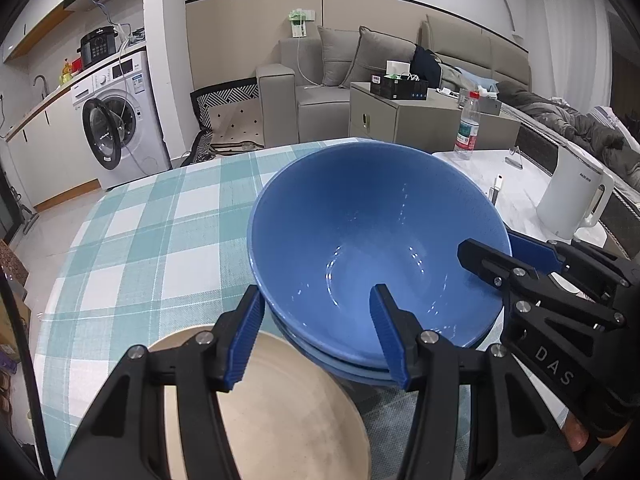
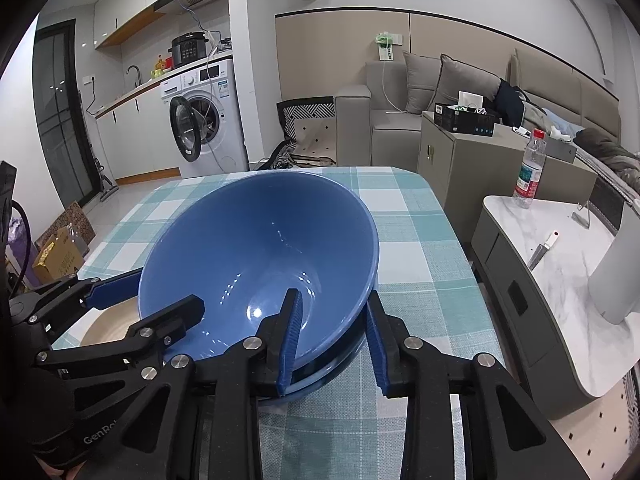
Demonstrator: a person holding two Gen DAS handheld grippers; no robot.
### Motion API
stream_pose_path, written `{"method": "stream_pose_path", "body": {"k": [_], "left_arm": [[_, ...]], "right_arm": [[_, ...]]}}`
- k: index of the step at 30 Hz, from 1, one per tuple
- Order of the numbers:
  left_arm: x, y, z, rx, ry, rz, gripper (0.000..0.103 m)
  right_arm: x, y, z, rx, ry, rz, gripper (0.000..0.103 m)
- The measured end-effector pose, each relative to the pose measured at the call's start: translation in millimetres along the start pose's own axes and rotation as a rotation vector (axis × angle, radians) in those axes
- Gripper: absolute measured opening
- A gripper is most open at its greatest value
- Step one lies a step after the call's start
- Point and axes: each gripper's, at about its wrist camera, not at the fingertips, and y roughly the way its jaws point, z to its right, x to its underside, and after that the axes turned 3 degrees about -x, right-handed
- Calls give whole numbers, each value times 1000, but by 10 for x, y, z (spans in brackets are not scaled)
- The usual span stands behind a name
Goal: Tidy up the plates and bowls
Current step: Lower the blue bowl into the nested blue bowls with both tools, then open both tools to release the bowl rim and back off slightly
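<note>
The left wrist view shows most of a round cream ceramic plate [image 1: 280, 408] lying flat under the left gripper [image 1: 320, 332] near the table's near edge; the right wrist view shows only a sliver of it [image 2: 112, 324].

A deep glossy blue ceramic bowl [image 1: 360, 248] sits nested in other blue bowls [image 1: 344, 368] on the teal-and-white checked tablecloth [image 1: 160, 240], mouth up and tipped toward the cameras. Being round, it has no long axis.

Both grippers slope downward. The left one straddles the bowl's near rim, one finger inside, one outside, seemingly holding it, though pad contact is unclear. The right gripper [image 2: 336, 344] straddles the opposite rim with a visible gap at its outer pad [image 2: 378, 344], released.
</note>
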Motion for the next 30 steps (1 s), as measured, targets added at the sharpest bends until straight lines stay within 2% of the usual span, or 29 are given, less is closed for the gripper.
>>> {"method": "stream_pose_path", "body": {"k": [9,13,15,17,22,25,30], "left_arm": [[20,42,-15,1,9,-17,55],[24,29,-11,-5,23,-11,57],[20,26,-13,-10,26,-10,64],[18,28,-26,-14,23,-10,70],[5,10,-111,-4,-1,-6,83],[8,-9,-164,0,-14,4,93],[28,-34,-226,7,-3,17,99]], "right_arm": [[10,22,15,-16,-5,-11,47],[9,23,57,-10,12,-13,49],[1,10,71,-10,15,-10,50],[-7,8,95,-11,18,-7,56],[-17,-44,216,-41,63,8,78],[-25,-107,282,-62,93,31,85],[-41,-147,369,-42,120,42,95]]}}
